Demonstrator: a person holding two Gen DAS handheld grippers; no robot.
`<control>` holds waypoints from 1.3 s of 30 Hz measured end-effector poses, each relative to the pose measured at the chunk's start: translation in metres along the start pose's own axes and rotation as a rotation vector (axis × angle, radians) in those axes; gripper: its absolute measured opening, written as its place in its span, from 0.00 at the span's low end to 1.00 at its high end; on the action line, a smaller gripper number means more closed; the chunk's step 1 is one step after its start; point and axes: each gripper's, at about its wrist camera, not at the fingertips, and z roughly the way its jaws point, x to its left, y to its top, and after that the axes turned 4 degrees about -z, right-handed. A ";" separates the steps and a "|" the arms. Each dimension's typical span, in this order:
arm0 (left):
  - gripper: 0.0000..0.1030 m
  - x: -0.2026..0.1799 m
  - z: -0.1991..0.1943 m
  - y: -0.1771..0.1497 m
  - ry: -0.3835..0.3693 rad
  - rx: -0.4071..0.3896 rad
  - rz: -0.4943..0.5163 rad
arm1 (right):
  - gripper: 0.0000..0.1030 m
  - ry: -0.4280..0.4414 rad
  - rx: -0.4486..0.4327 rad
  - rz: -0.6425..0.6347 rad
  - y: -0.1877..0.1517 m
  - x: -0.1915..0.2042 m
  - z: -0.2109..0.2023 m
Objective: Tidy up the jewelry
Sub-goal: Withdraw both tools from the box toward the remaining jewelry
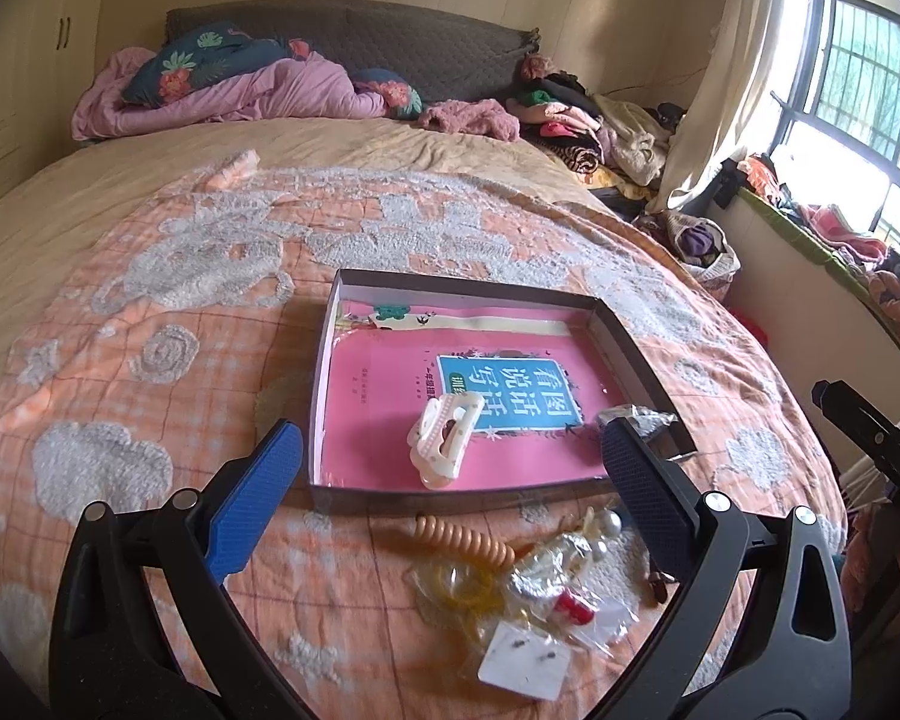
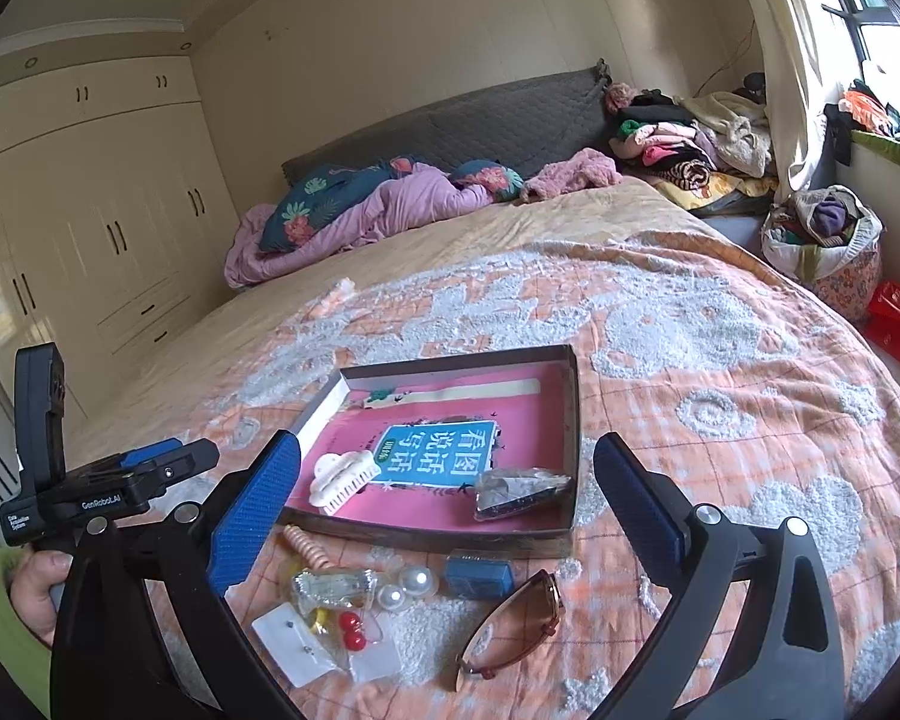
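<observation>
A shallow grey box [image 1: 621,336] [image 2: 572,414] with a pink book in it lies on the bed. Inside are a cream hair claw [image 1: 444,435] [image 2: 342,477] and a clear packet [image 2: 519,492] [image 1: 636,420]. In front of the box lie a peach coil hair tie [image 1: 465,537] [image 2: 302,545], pearl pieces [image 2: 407,588], red bead earrings [image 2: 352,630], earring cards [image 1: 525,663], a small blue box [image 2: 479,575] and brown sunglasses [image 2: 510,627]. My left gripper [image 1: 450,480] is open above this pile. My right gripper [image 2: 447,486] is open, also over the pile.
The orange-and-white quilt [image 2: 720,372] covers the bed. Purple bedding and pillows [image 2: 360,204] lie at the head. Clothes piles [image 2: 684,138] and a bag [image 2: 828,246] sit at the right by the window. Wardrobes [image 2: 90,210] stand at the left.
</observation>
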 end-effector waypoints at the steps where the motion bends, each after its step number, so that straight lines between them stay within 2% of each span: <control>1: 0.91 0.000 -0.003 -0.001 -0.003 -0.002 0.000 | 0.95 0.003 0.000 -0.003 0.000 0.001 -0.003; 8: 0.91 -0.002 -0.017 -0.012 -0.013 -0.002 0.002 | 0.95 0.012 0.000 -0.020 -0.003 0.009 -0.019; 20: 0.91 -0.004 -0.029 -0.045 0.005 0.052 0.027 | 0.96 0.019 0.037 -0.040 -0.018 0.019 -0.029; 31: 0.91 0.001 -0.035 -0.063 0.031 0.085 0.036 | 0.96 0.030 0.084 -0.059 -0.032 0.024 -0.032; 39: 0.91 -0.006 -0.033 -0.080 0.037 0.126 0.079 | 0.96 0.003 0.137 -0.051 -0.048 0.018 -0.030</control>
